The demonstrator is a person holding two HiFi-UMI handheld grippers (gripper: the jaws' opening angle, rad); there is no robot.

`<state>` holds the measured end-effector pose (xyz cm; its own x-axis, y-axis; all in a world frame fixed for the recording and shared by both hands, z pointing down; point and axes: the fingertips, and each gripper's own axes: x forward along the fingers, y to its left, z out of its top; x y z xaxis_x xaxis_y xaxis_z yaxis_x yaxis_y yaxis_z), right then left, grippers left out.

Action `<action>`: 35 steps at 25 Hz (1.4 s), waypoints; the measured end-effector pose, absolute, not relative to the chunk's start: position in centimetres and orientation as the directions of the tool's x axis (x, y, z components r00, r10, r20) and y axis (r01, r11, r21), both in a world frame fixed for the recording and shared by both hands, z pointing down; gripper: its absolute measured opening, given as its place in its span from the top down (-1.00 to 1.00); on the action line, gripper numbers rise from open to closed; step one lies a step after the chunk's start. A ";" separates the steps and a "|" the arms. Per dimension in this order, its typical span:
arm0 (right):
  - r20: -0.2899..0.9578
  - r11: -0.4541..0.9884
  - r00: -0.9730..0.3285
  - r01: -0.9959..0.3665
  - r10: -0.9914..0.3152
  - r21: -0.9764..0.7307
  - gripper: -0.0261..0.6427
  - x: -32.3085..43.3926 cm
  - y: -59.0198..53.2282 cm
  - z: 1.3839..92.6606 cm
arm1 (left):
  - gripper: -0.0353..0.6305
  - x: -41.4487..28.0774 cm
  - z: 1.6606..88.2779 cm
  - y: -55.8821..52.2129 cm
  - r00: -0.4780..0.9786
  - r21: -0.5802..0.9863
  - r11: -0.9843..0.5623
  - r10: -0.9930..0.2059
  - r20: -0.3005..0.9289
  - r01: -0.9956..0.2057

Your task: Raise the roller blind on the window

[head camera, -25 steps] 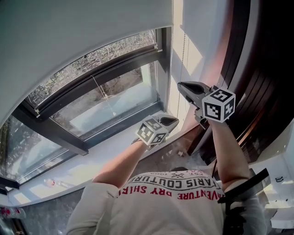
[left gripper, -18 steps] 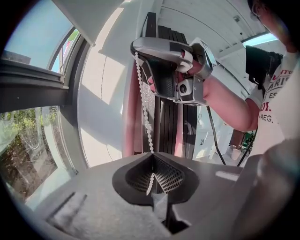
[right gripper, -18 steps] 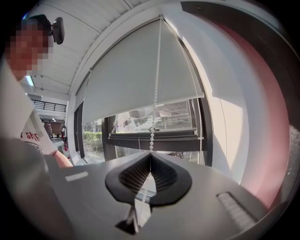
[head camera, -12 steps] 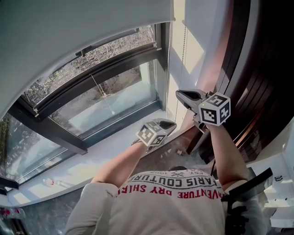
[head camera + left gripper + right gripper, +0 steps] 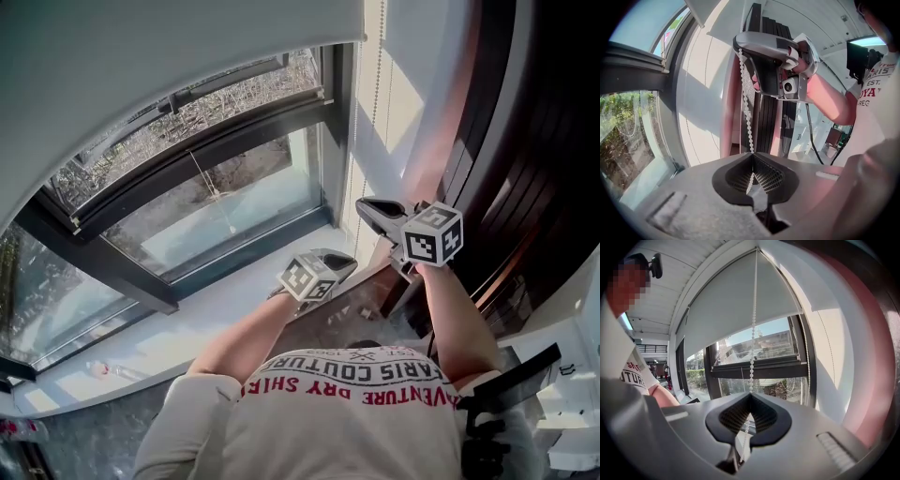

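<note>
As I look down through the head view, the roller blind (image 5: pixel 141 66) fills the frame from nine to twelve o'clock. Its bottom edge sits partway down the window (image 5: pixel 216 187), and the glass is bare beneath it. At one o'clock the bead chain (image 5: pixel 380 66) hangs along the sunlit white wall (image 5: pixel 412 103), just beside the window frame. The right gripper (image 5: pixel 364 207) sits at three o'clock, close to centre, nose toward that chain. The left gripper (image 5: pixel 345 259) is lower, at about five o'clock, above the windowsill (image 5: pixel 206 309).

Over to the right gripper view: its jaws are pressed together with the chain caught between the ribbed pads. From there the chain runs straight up at twelve o'clock in front of the blind.

Left gripper view now, and it's the same story, jaws closed tight on the chain. The chain climbs from the pinch toward twelve o'clock, up to the nose of the right gripper above. So I've got both on one strand, right above left, and the stretch between them looks straight. Beyond the glass I see trees and buildings in bright sun.
</note>
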<state>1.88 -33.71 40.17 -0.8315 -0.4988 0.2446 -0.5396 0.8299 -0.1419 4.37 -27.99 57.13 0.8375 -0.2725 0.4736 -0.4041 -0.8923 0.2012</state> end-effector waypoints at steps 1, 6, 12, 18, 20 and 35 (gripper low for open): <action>0.244 0.829 -0.830 -0.541 -0.501 -0.143 0.90 1.9 -33.7 40.2 | 0.87 4.3 57.0 -28.0 0.836 0.192 -0.895 -0.275 0.475 -0.403; 0.247 0.812 -0.816 -0.565 -0.523 -0.146 0.90 3.0 -34.3 40.6 | 0.86 3.4 55.4 -29.0 0.832 0.124 -0.900 -0.324 0.450 -0.417; 0.233 0.803 -0.811 -0.576 -0.537 -0.152 0.90 4.0 -34.5 40.5 | 0.74 1.8 45.6 -31.8 0.873 0.126 -0.884 -0.406 0.271 -0.451; 0.222 0.807 -0.817 -0.569 -0.532 -0.158 0.90 3.3 -34.2 40.4 | 0.65 1.6 34.9 -33.4 0.914 0.092 -0.912 -0.392 0.102 -0.401; 0.223 0.811 -0.821 -0.563 -0.526 -0.158 0.90 3.0 -34.1 40.3 | 0.65 1.9 31.7 -34.0 0.922 0.084 -0.918 -0.384 0.046 -0.387; 0.228 0.814 -0.823 -0.558 -0.520 -0.161 0.90 2.6 -33.5 40.3 | 0.69 5.0 23.5 -36.3 0.934 0.045 -0.934 -0.355 -0.025 -0.354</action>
<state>2.59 -33.45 40.32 -0.8235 -0.5195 0.2281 -0.5581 0.8140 -0.1609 4.99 -36.28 23.52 0.9345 -0.3552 -0.0254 -0.3539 -0.9342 0.0451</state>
